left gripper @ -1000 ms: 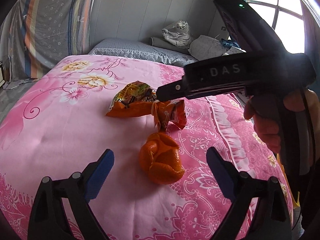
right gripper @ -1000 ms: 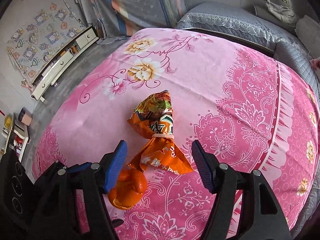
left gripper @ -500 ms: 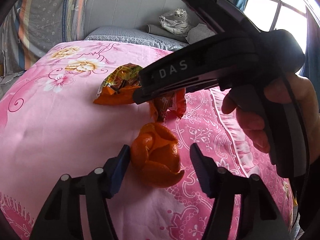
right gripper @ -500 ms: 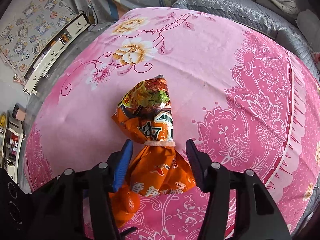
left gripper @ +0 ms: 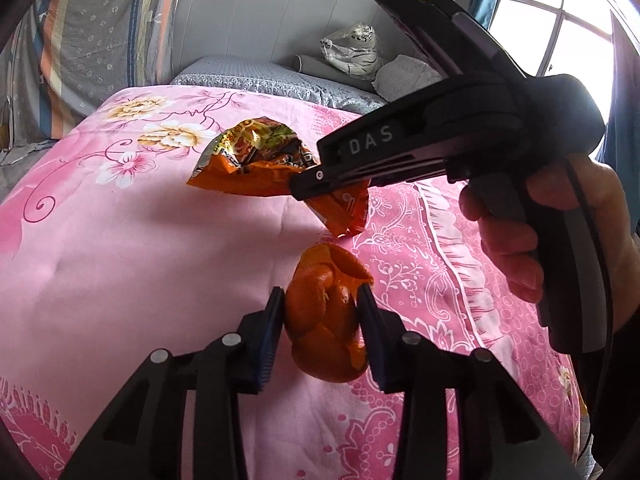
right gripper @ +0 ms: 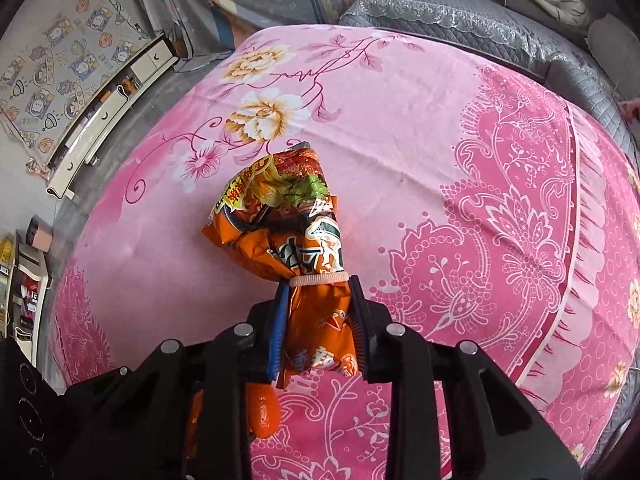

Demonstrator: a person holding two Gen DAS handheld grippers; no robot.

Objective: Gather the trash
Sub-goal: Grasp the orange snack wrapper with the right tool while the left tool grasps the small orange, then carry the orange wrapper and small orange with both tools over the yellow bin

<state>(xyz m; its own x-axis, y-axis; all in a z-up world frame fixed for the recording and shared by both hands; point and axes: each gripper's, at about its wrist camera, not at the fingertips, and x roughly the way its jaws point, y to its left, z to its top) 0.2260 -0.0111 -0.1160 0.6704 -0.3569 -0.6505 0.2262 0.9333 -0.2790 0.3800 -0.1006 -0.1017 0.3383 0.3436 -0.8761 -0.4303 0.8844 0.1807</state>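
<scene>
An orange peel (left gripper: 324, 316) lies on the pink flowered bedspread (left gripper: 120, 240). My left gripper (left gripper: 322, 312) is shut on the orange peel, blue pads pressing both sides. An orange snack wrapper (right gripper: 292, 232), tied with a pale band, lies further up the bed. My right gripper (right gripper: 318, 320) is shut on the wrapper's tail below the band. In the left wrist view the right gripper's body (left gripper: 440, 144) reaches over the wrapper (left gripper: 256, 160). A bit of the peel (right gripper: 262, 412) shows under the right gripper.
Grey pillows (left gripper: 272, 80) and a bagged plush tiger (left gripper: 352, 48) lie at the head of the bed. A white drawer unit (right gripper: 112, 108) stands on the floor left of the bed. A window (left gripper: 560, 24) is at right.
Both grippers have closed: the left one moved in around the orange peel and shut on it, and the right one shut on the wrapper's tail.
</scene>
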